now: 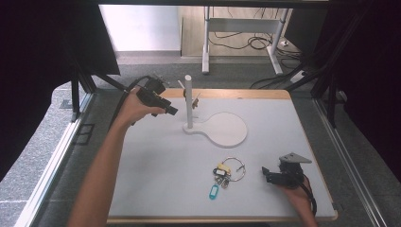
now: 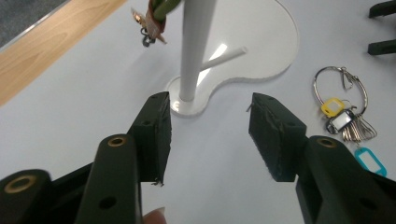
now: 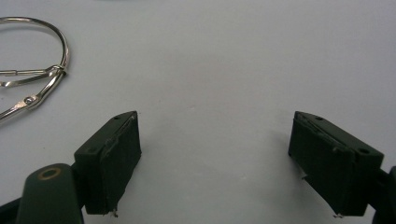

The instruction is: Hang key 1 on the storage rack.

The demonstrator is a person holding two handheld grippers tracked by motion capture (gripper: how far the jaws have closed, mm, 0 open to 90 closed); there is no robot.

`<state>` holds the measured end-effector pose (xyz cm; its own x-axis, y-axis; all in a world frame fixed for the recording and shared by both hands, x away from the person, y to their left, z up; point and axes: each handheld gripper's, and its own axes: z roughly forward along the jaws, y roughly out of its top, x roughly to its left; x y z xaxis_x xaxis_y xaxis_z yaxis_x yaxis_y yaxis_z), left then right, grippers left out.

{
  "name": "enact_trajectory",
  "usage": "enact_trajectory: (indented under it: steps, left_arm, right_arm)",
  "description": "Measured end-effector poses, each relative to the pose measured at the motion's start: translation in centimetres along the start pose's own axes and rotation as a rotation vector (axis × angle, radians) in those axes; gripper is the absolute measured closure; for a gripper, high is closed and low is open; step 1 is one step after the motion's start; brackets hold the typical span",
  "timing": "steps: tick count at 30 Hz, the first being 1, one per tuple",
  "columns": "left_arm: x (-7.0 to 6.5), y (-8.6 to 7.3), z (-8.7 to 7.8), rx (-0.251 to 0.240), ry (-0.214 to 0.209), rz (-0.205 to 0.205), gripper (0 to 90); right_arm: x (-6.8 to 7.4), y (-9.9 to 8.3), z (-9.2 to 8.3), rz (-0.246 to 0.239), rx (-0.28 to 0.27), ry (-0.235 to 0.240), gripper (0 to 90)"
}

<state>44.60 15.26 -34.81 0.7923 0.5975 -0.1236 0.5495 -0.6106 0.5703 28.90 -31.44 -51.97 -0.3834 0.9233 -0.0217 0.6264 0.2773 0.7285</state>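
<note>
- Two risks, nearest first: the right tongs [image 1: 267, 173], open and empty, sit just right of the key bunch [image 1: 226, 176] lying on the worktop [image 1: 156, 165]; a careless sweep could scatter it.
- Beyond the bunch, the left tongs [image 1: 173, 111], open and empty, could topple the white stand [image 1: 189, 101], dropping its hung key [image 1: 194, 101].

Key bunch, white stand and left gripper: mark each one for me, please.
key bunch [image 1: 222, 177]: high view, on the dark fob among the keys.
white stand [image 1: 188, 101]: high view, midway up its upright post.
left gripper [image 2: 210, 135]: left gripper view, the gap midway between its two open jaw tips.
</note>
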Motion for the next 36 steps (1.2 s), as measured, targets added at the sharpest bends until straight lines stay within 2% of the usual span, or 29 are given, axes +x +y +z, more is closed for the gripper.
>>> enact_trajectory:
  steps: [1,3,5,6,7,8,14,15,16,19,21,25,27,30,32,36]
  left_arm:
    - [0.0,0.0,0.0,0.000,0.000,0.000,48.3]
    - [-1.1,-1.2,-0.2,-0.020,0.000,0.008,47.4]
    - [-1.4,-1.5,-0.3,-0.027,-0.003,0.010,46.8]
    - [-2.4,-2.4,-0.4,-0.036,-0.003,0.024,46.6]
    - [-2.4,-2.4,-0.4,-0.036,-0.003,0.024,46.6]
    - [-3.2,-3.2,-0.6,-0.043,-0.015,0.032,46.6]
    - [-5.2,-5.0,-0.6,-0.066,-0.007,0.041,46.4]
    - [-5.2,-5.0,-0.6,-0.066,-0.007,0.041,46.4]
    - [-5.8,-5.7,-0.6,-0.068,-0.005,0.042,46.4]
    - [-6.3,-6.3,-0.4,-0.077,-0.019,0.042,46.5]
    - [-6.8,-7.3,0.1,-0.094,-0.044,0.029,46.7]
    - [-7.4,-8.2,0.9,-0.084,-0.038,0.022,46.7]
    - [-8.0,-9.6,1.4,-0.089,-0.045,0.007,46.8]
    - [-8.5,-10.9,1.8,-0.079,-0.039,0.004,46.8]
    - [-8.9,-11.8,2.1,-0.089,-0.048,-0.002,46.8]
    - [-9.5,-13.5,2.6,-0.076,-0.021,-0.008,46.7]
  right_arm:
    - [0.0,0.0,0.0,0.000,0.000,0.000,16.7]
    - [0.0,0.0,0.0,0.001,0.002,0.000,16.7]
    - [0.0,0.0,0.0,0.002,0.002,0.000,16.7]
    - [0.0,0.0,0.0,0.003,0.002,-0.001,16.7]
    - [0.0,0.0,0.0,0.003,0.002,-0.001,16.7]
    - [0.0,0.0,0.0,0.003,0.002,0.000,16.7]
    - [0.0,0.0,0.0,0.002,0.002,0.000,16.7]
    - [0.0,0.0,0.0,0.002,0.002,0.000,16.7]
    - [0.0,0.0,0.0,0.002,0.003,0.001,16.8]
    - [0.0,0.0,0.0,0.001,0.003,0.001,16.7]
    - [0.0,0.0,0.0,0.000,0.004,0.002,16.7]
    - [0.0,0.0,0.0,0.002,0.003,0.002,16.7]
    - [0.0,0.0,0.0,-0.004,0.001,0.000,16.7]
    - [0.0,0.0,0.0,0.004,0.003,0.001,16.7]
    - [0.0,0.0,0.0,0.003,0.002,0.000,16.7]
    - [0.0,0.1,0.0,0.000,0.002,0.000,16.8]
